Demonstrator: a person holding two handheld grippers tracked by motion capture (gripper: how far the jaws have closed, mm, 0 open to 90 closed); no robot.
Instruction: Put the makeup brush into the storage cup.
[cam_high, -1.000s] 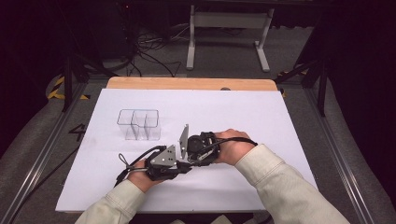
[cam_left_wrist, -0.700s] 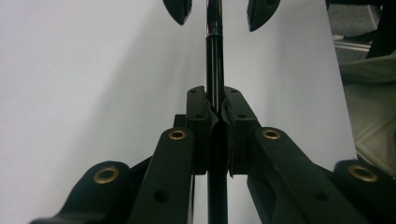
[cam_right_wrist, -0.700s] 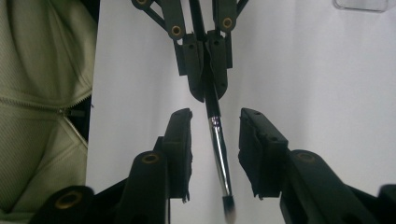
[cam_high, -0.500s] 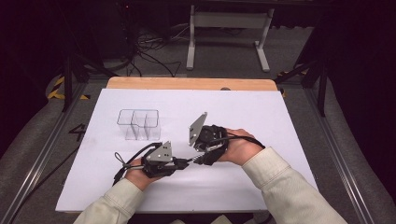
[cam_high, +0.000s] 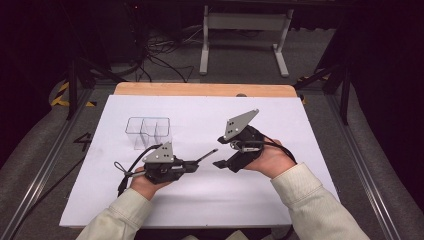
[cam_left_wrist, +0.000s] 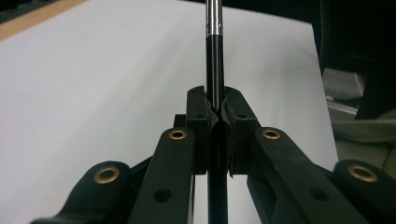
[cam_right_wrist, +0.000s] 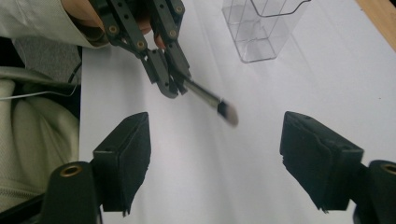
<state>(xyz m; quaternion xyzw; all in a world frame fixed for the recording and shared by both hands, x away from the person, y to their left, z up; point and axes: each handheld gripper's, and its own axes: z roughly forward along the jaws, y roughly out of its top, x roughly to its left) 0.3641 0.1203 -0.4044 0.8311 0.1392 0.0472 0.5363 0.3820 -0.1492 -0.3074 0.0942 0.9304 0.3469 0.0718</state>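
Note:
A slim make-up brush with a black handle, silver ferrule and pale bristle tip sticks out of my left gripper, which is shut on its handle. In the left gripper view the pads clamp the handle. My right gripper faces it from the right; its jaws have just been opening and touch nothing. In the right gripper view the right gripper stands wide, with the brush tip about level with its jaw tips. The left gripper holds the brush beyond them.
A clear plastic organiser with several compartments stands on the white sheet to the back left of my hands; it also shows in the right gripper view. The wooden table edge runs along the far side.
The right gripper has opened and pulled away to the right and up from the left gripper. The left gripper keeps hold of the brush and has shifted slightly.

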